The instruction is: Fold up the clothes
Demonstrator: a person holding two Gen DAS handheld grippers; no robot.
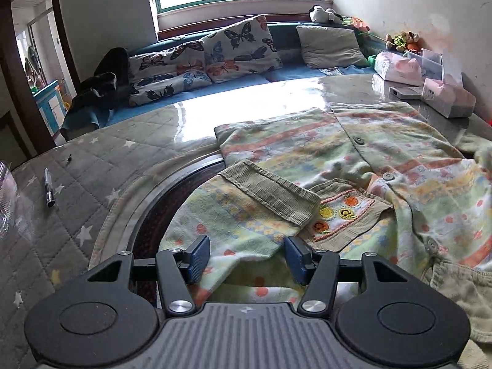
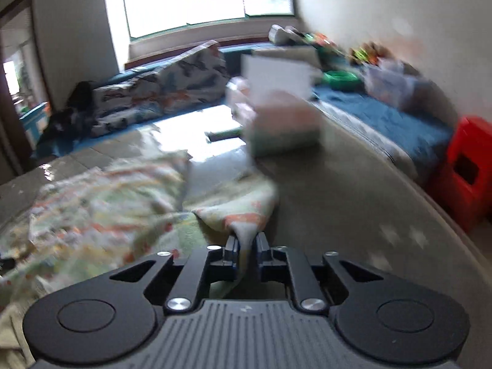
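both views partial: right tongs (image 2: 246, 246) clamped on blurred jacket (image 2: 240, 215) corner; left tongs (image 1: 246, 256) apart over sleeve (image 1: 233, 215).

My right wrist view's all motion blur: garment (image 2: 101, 215) pattern smeared, box (image 2: 283, 123) unreadable; garment (image 1: 384, 166) cut off at right edge in left view
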